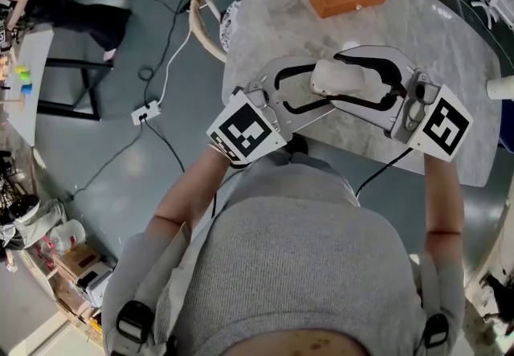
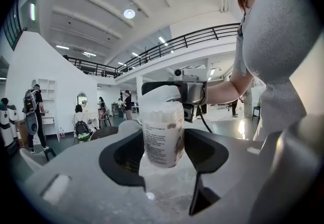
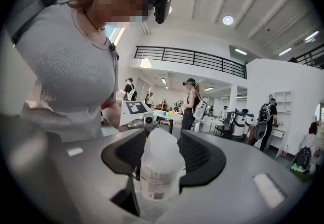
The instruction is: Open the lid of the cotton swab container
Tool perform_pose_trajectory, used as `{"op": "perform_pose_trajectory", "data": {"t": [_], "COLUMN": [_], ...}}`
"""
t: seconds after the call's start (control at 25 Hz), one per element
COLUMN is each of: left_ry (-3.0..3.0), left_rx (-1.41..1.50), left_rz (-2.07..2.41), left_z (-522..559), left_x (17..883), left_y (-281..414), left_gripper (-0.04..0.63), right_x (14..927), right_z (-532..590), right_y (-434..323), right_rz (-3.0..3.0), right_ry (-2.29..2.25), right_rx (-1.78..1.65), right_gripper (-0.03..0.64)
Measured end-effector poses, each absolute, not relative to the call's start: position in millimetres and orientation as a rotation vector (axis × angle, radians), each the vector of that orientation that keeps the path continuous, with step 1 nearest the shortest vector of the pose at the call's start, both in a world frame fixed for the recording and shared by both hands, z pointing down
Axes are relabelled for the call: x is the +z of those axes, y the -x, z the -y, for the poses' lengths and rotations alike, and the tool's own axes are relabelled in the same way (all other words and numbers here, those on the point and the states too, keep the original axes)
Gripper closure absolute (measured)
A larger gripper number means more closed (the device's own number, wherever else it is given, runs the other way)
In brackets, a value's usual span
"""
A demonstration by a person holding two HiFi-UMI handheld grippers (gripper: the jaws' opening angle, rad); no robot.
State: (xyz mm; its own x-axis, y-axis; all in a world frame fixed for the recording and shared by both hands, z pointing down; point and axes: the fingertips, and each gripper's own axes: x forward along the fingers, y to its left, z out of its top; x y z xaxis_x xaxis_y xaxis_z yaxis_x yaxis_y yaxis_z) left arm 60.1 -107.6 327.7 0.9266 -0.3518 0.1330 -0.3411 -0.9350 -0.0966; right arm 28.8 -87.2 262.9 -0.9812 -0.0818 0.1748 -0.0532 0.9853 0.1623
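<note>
Your left gripper was clamped on the small clear plastic cotton swab container. Its jaws pressed against the two sides of the printed paper label, low on the body. The container stood upright between your two grippers, over the grey marble-patterned table. I could not tell whether its base touched the top.

Packed with white swabs, it was probably very light. Its thin, smooth wall looked likely to flex and slip under a hard squeeze. That low, labelled band, where the base stiffens the wall, seemed the sound place to brace it.

Its frosted, rounded plastic lid sat on top, not yet open as far as I could see. Your right gripper faced it from the opposite side and higher up, with its jaws closed against the lid and the shoulder just under it. A pressed-on lid of that kind would likely give suddenly. You wanted the hold on the lid's lower rim rather than its slick dome, and a gentle pull, or the swabs could scatter.
</note>
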Motion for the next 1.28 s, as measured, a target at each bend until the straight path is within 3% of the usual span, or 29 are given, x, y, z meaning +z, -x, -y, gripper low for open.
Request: {"op": "perform_pose_trajectory", "data": {"t": [0.84,1.28], "left_ry": [3.052,3.049], "left_rx": [-0.129,-0.091], "left_rz": [-0.523,-0.476], "left_z": [110,103], "left_x": [324,321], "left_y": [-65,-69], "left_gripper": [0.348,0.360], "right_x": [247,238], "right_z": [101,114], "right_y": [-34,-40], "right_rz": [3.051,3.037], "right_ry": [-0.158,-0.277], "right_rx": [-0.090,-0.198], "right_gripper": [0.408,0.518]}}
